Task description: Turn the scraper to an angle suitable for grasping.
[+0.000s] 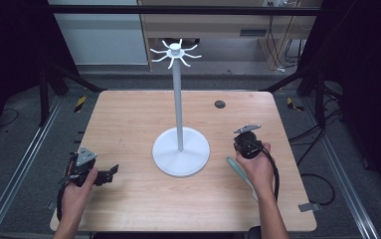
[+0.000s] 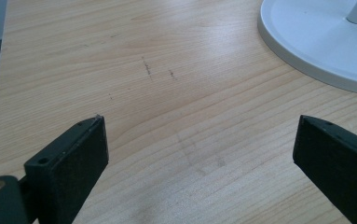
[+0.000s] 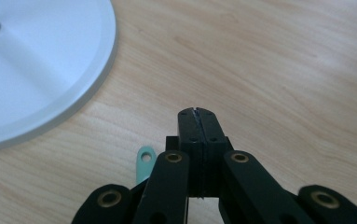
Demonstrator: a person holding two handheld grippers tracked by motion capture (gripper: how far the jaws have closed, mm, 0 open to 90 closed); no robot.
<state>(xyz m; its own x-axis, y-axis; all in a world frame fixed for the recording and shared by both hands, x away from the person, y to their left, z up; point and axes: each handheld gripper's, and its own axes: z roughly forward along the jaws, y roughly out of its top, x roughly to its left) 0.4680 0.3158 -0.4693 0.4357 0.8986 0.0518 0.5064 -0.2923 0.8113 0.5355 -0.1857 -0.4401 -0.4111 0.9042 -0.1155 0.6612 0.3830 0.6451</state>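
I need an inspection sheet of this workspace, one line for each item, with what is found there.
Surface: wooden table, bare, with faint marks in the left gripper view.
Job's things: white hook stand upright at the table's middle, hooks empty; teal handle with a hanging hole lying flat beside the right hand.
Clutter: small dark round disc at the far edge.
Grippers: left gripper open, nothing between its jaws; right gripper shut, jaws pressed together above the teal handle, whether they pinch it cannot be told.
Cables: one black cable trailing from the right gripper; others on the floor at right.
Surroundings: dark frame, floor rails, a wooden cabinet behind.
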